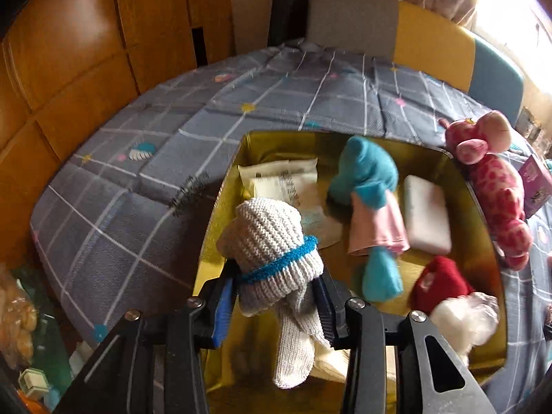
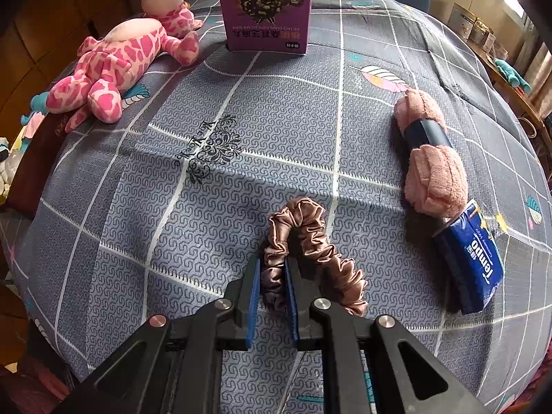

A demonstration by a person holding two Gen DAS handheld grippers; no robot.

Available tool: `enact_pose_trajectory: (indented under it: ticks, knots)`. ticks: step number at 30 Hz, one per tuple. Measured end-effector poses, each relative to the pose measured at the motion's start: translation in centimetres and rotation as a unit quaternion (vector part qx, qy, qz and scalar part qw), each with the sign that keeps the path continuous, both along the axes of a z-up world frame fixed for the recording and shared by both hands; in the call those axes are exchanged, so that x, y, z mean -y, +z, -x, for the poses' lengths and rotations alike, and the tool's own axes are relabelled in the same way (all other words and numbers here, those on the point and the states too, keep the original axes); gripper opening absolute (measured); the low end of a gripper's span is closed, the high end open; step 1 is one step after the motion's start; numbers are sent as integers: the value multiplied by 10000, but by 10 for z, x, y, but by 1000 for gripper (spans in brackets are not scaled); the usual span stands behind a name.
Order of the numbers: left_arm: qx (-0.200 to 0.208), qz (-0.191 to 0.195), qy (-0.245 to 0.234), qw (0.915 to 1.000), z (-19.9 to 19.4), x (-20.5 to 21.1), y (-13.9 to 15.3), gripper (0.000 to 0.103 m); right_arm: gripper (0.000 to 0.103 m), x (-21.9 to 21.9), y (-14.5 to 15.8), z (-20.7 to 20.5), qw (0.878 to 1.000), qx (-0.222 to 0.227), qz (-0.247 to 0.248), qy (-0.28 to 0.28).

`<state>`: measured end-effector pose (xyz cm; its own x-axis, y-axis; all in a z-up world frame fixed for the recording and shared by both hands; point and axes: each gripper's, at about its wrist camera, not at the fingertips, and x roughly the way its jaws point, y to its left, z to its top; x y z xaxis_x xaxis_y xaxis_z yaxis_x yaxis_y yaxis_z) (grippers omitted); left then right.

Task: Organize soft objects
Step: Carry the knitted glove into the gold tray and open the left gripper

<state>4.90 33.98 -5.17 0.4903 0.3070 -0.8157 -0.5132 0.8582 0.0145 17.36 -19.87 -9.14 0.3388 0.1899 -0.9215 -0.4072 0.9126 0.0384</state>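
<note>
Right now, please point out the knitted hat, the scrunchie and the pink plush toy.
knitted hat (image 1: 265, 241), left wrist view, on its grey ribbed crown.
scrunchie (image 2: 310, 231), right wrist view, on its upper loop.
pink plush toy (image 2: 117, 58), right wrist view, on its spotted body.

Grey checked bedspread (image 2: 276, 131) — wooden wardrobe (image 1: 69, 51), bright window (image 1: 510, 3).

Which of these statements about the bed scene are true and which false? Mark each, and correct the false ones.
1. The left gripper holds a knitted hat over the gold box. True.
2. The right gripper is open and holds nothing. False: its jaws are shut on a brown scrunchie.
3. The pink giraffe lies inside the box. False: it lies on the bedcover, beside the box.
4. A blue tissue pack lies next to a rolled pink towel. True.
5. The purple carton lies flat. False: it stands upright.
</note>
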Motion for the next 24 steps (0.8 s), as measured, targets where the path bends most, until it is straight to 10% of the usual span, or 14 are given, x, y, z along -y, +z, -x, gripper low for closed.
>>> enact_pose_trajectory:
  ticks: [11, 24]
  knots:
    - [-1, -195, 259, 9995, 6, 8, -15, 71, 13, -1, 0, 1, 10000, 31, 22, -19]
    - [757, -260, 423, 9959, 42, 39, 23, 74, 13, -7, 0, 5, 9997, 156, 171, 11]
